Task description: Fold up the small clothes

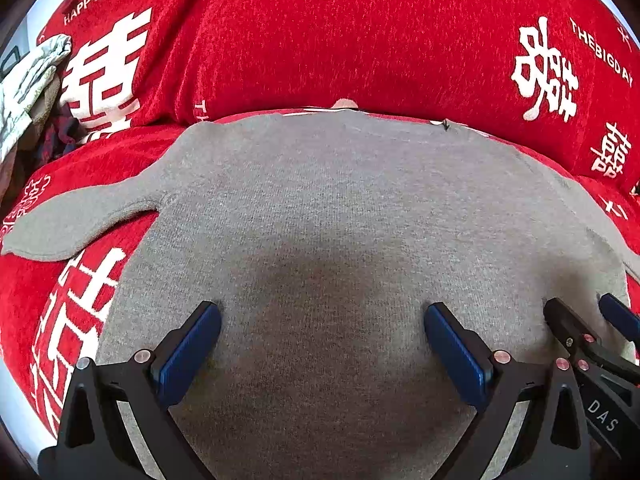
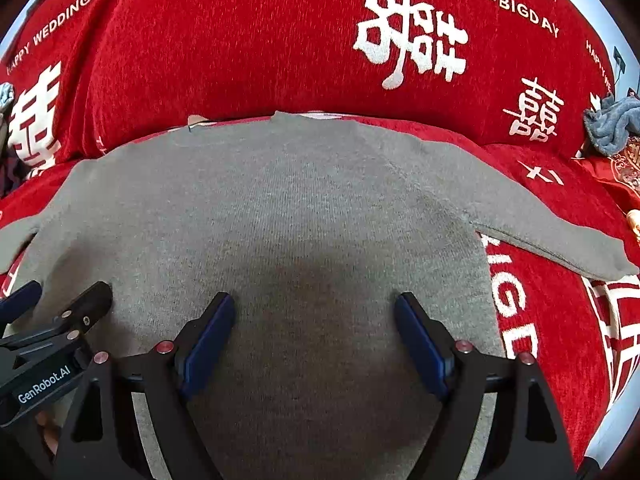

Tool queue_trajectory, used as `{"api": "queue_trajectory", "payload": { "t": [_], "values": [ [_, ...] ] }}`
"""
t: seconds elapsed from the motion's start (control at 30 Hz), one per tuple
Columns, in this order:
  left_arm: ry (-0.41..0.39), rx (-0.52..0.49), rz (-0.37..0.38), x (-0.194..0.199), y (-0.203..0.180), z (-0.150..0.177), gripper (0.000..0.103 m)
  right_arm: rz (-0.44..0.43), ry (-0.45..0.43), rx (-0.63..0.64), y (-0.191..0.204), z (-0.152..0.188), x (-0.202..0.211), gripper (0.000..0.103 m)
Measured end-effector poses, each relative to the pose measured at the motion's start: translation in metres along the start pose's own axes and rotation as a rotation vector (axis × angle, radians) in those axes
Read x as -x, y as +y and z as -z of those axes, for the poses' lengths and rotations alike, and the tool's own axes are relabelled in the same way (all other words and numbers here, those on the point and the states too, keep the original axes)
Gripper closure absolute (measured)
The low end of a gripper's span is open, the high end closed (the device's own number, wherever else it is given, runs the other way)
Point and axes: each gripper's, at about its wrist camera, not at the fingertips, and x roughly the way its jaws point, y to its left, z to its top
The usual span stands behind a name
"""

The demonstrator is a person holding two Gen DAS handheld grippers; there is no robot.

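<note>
A grey knit sweater (image 1: 320, 200) lies flat, filling the centre of both views, its sleeves spread to the frame sides on a red sofa cover (image 1: 320, 32) with white characters. The left gripper (image 1: 322, 316) and right gripper (image 2: 314, 304) stand spread wide over its lower part, holding nothing. A blue-grey cloth (image 2: 612, 128) sits at right.

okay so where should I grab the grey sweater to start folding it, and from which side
Probably by the sleeves: the grey sweater lies flat with both spread sideways. Left gripper takes the left sleeve from its outer end, right gripper the right sleeve likewise; thin cuffs suit open jaws.
</note>
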Motion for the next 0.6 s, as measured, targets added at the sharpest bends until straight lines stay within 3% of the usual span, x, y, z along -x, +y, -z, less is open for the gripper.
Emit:
{"api": "queue_trajectory", "payload": {
  "t": [0.4,0.6],
  "values": [
    [0.048,-0.01,0.018,-0.0021,0.0016,-0.0027,0.001,-0.011,0.124,0.001,-0.0002,-0.0078,0.0003,0.018],
    [0.101,-0.004,0.008,-0.0023,0.0002,-0.0047,0.001,-0.006,0.132,-0.019,0.0027,-0.0019,0.0068,0.018]
  ]
}}
